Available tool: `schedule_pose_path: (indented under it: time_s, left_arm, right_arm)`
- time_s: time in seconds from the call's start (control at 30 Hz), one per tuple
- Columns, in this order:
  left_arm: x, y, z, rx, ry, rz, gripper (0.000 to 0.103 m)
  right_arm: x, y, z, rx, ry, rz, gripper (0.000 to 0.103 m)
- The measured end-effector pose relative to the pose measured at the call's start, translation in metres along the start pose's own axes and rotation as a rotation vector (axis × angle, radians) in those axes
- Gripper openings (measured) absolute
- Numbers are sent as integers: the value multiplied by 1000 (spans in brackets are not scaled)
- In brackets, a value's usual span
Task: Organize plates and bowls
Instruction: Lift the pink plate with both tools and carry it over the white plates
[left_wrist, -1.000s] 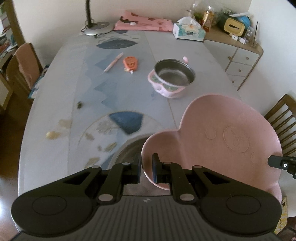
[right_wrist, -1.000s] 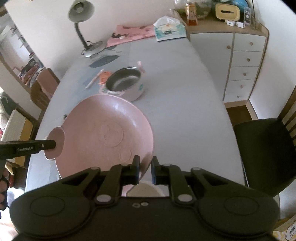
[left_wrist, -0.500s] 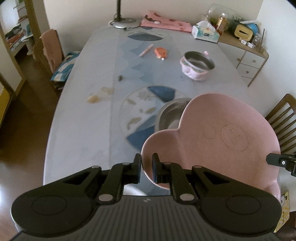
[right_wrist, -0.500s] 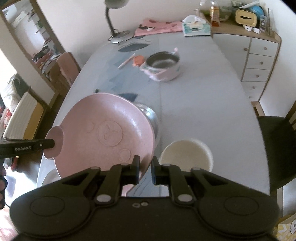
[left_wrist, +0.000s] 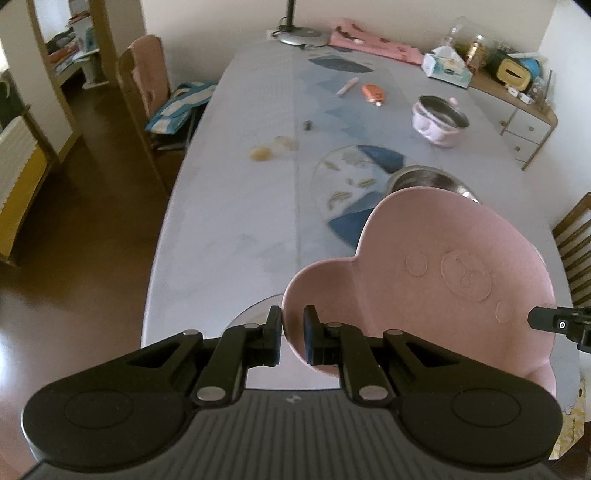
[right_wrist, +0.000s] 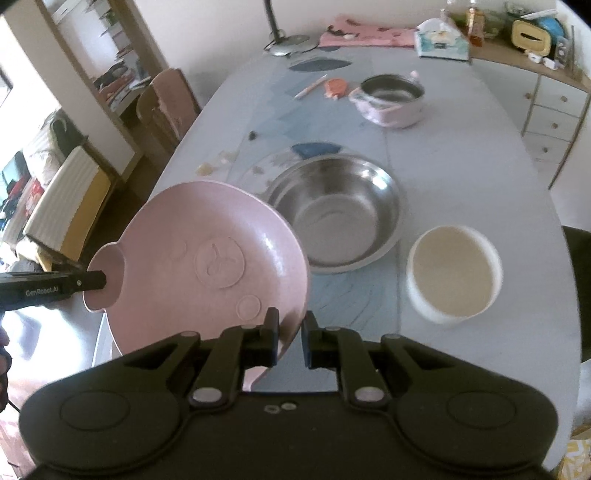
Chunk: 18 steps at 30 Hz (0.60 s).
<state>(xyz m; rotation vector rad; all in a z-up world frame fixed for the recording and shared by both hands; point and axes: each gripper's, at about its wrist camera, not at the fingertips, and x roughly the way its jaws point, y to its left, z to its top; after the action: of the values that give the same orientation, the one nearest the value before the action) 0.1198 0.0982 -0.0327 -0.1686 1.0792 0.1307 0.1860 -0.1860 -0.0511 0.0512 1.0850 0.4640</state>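
Pink bear-face plate with round ears (right_wrist: 207, 266) is hanging tilted above the near end of the grey oval table (right_wrist: 461, 147), both grippers pinching it. Left gripper (left_wrist: 292, 332) is clamping one ear between narrow fingers; right gripper (right_wrist: 290, 338) is gripping the opposite rim. Beyond it are sitting a wide steel bowl (right_wrist: 334, 214) and, beside that, a cream round bowl (right_wrist: 452, 273).

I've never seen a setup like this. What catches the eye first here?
A pink plate with a bear face, held over the table between the left gripper and right gripper, one on each side. Beyond it sit a steel bowl and a white bowl.
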Motion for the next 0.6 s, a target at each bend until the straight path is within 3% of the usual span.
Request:
schedule_pose_path:
  time_s: [0.6]
  left_arm:
    - [25, 83, -58, -111, 67, 88, 11]
  right_arm:
    - [65, 77, -30, -91, 117, 43, 13]
